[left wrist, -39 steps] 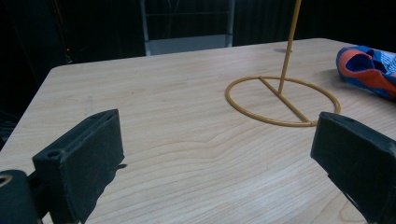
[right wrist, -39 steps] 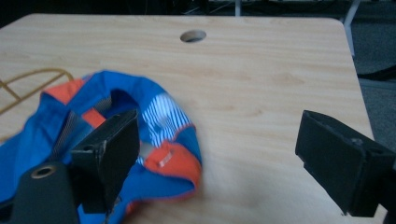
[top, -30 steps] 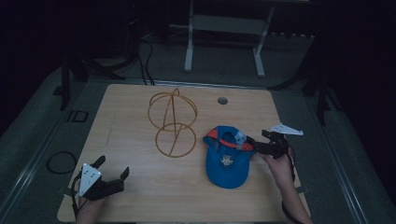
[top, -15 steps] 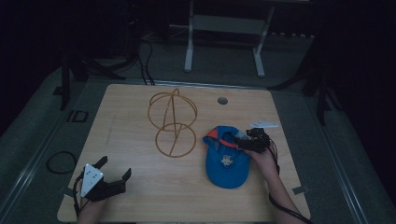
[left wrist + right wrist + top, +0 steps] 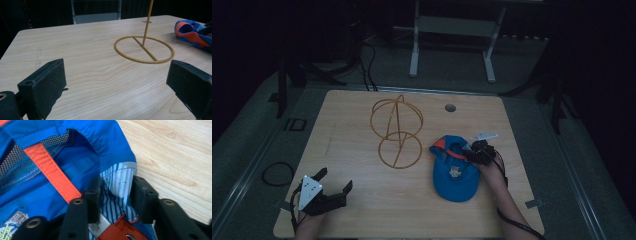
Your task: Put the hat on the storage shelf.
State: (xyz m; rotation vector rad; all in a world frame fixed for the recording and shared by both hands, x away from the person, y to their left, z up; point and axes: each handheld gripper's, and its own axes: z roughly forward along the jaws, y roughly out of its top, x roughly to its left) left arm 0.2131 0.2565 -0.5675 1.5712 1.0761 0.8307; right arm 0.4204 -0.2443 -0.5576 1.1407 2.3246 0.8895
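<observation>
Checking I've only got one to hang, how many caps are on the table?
1. The blue cap lies on the table right of the wire stand, its edge between the jaws of the right gripper. None looks hidden.

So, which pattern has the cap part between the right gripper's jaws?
Blue and white stripes, clearest in the right gripper view.

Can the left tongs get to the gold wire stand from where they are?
Probably yes. The left tongs are open and hold nothing, and bare wooden table lies between them and the gold wire stand. The blue cap sits off to the side.
</observation>
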